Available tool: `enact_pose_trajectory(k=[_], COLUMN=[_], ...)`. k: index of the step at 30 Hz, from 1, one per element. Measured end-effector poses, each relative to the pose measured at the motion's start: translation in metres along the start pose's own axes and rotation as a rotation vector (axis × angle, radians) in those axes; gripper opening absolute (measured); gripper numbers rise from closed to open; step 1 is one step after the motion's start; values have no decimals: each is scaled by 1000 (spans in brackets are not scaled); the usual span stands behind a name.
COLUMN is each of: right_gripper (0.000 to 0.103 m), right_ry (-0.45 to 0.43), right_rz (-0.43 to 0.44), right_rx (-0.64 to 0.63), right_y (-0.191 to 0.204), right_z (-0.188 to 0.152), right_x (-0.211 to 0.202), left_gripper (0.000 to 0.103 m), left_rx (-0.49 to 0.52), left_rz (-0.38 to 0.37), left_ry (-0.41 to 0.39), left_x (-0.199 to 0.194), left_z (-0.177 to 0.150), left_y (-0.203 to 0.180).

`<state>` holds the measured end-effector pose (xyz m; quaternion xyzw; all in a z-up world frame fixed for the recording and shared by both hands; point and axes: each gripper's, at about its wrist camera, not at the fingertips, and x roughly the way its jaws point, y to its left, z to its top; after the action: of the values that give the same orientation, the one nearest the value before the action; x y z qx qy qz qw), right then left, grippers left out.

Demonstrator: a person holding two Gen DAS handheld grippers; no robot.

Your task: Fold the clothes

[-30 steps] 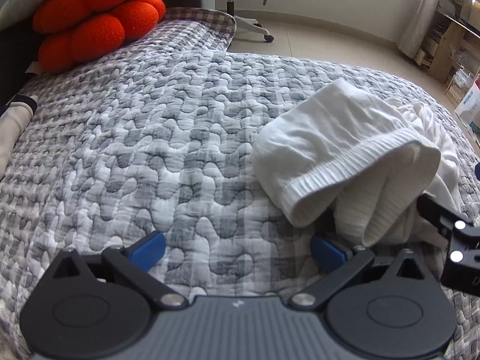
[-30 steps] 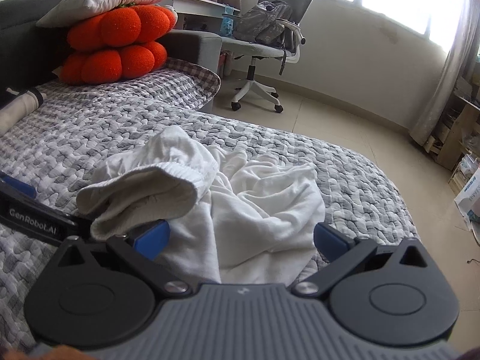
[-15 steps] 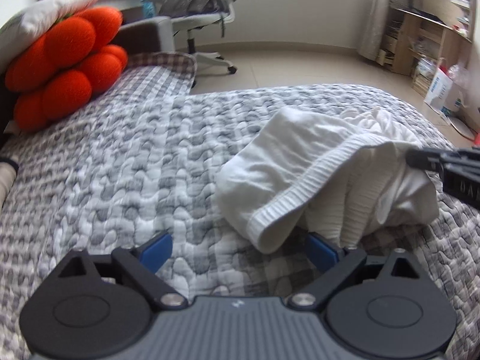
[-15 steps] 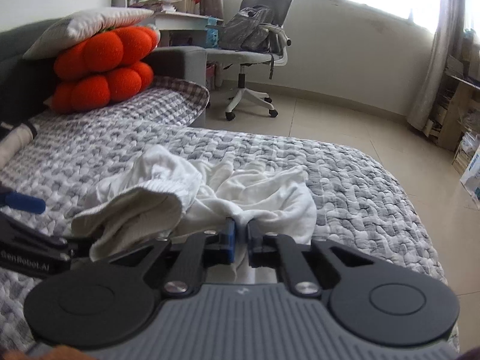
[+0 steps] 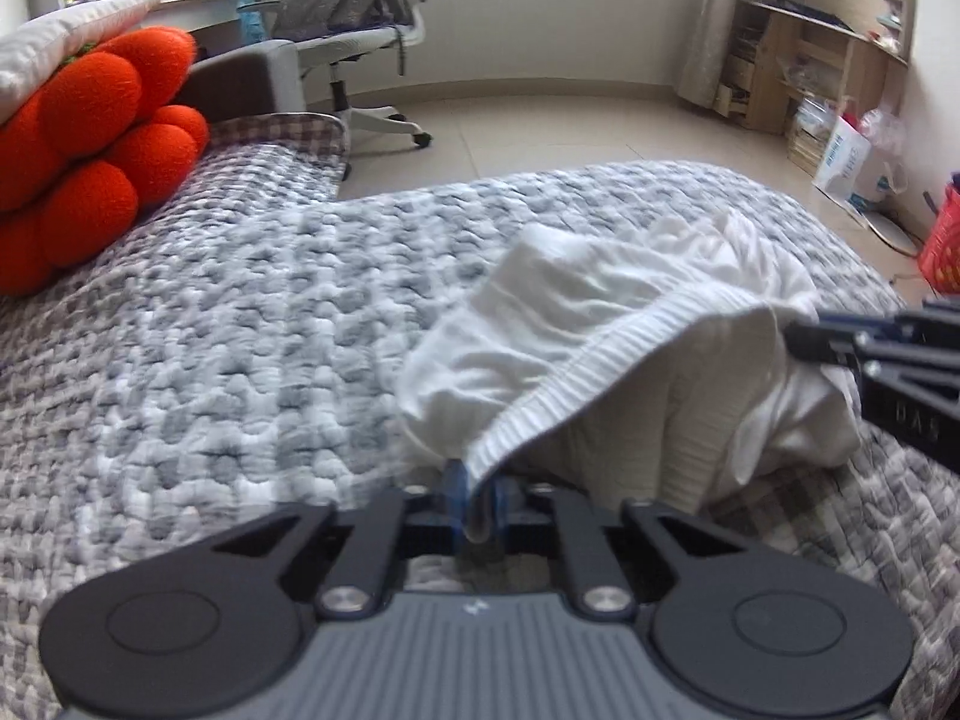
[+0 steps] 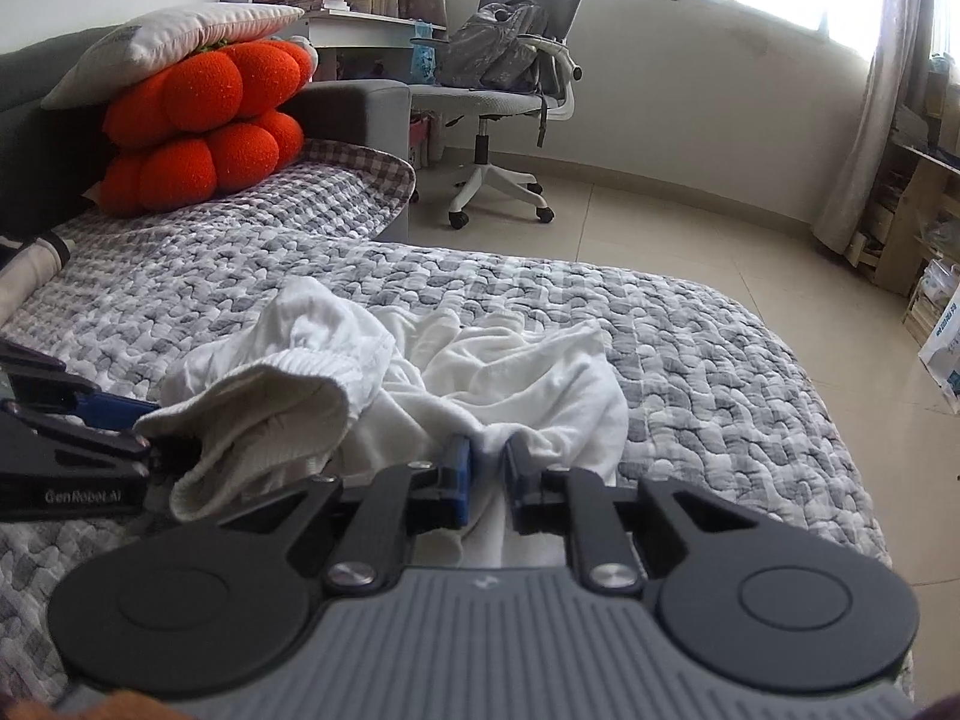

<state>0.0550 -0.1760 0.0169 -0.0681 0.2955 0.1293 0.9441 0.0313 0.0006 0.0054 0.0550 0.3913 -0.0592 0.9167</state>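
A crumpled white garment (image 5: 600, 324) (image 6: 510, 372) with a ribbed hem lies on the grey quilted bed (image 5: 240, 330) (image 6: 720, 330). My left gripper (image 5: 477, 501) is shut on the ribbed hem at its lower left corner. The right gripper (image 6: 489, 474) is shut on a bunched fold of the same garment, with cloth pinched between its blue pads. In the left wrist view the right gripper (image 5: 888, 354) reaches in from the right edge; in the right wrist view the left gripper (image 6: 78, 420) comes in from the left, beside the ribbed hem (image 6: 258, 402).
Orange round cushions (image 5: 90, 144) (image 6: 204, 126) under a pale pillow (image 6: 180, 42) sit at the head of the bed. An office chair (image 6: 510, 90) with a bag stands on the tiled floor past the bed's edge. Shelves and boxes (image 5: 840, 108) line the far right wall.
The left gripper, open a second ago, has closed on the ribbed hem. The right gripper closed on the cloth half a second ago and stays shut. Both have risen slightly.
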Motion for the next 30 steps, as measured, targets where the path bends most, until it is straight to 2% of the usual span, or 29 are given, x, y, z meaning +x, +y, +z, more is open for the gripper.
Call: enact_pose_trajectory(k=[1, 3, 6, 7, 10, 14, 15, 17, 20, 25, 30], right_gripper=[18, 19, 20, 22, 43, 46, 47, 56, 66, 67, 67], right_ry=[0, 0, 2, 5, 28, 40, 37, 26, 0, -91, -206], right_rz=[0, 1, 13, 20, 55, 97, 109, 139, 158, 123, 135], right_rx=[-1, 4, 5, -1, -29, -87, -108, -158, -252, -500, -749], right_y=[0, -1, -3, -2, 4, 19, 24, 35, 57, 96, 135], right_z=[0, 1, 1, 1, 0, -3, -3, -5, -8, -20, -37], right_x=[0, -1, -2, -2, -2, -5, -7, -11, -16, -19, -21], left_gripper=[8, 7, 6, 6, 6, 6, 6, 6, 6, 6, 6], left_rx=[-11, -50, -104, -119, -163, -324, -340, -367, -409, -425, -476], left_rz=[-4, 21, 96, 147, 299, 357, 363, 366, 341, 313, 212], left_ry=[-2, -53, -136, -156, -215, -239, -237, -231, -237, -269, -301], left_x=[-1, -15, -40, -47, -67, -84, -84, -85, -89, -99, -117], left_z=[1, 7, 15, 16, 21, 25, 23, 20, 16, 13, 8], left_y=[3, 16, 38, 46, 70, 115, 121, 131, 140, 144, 154])
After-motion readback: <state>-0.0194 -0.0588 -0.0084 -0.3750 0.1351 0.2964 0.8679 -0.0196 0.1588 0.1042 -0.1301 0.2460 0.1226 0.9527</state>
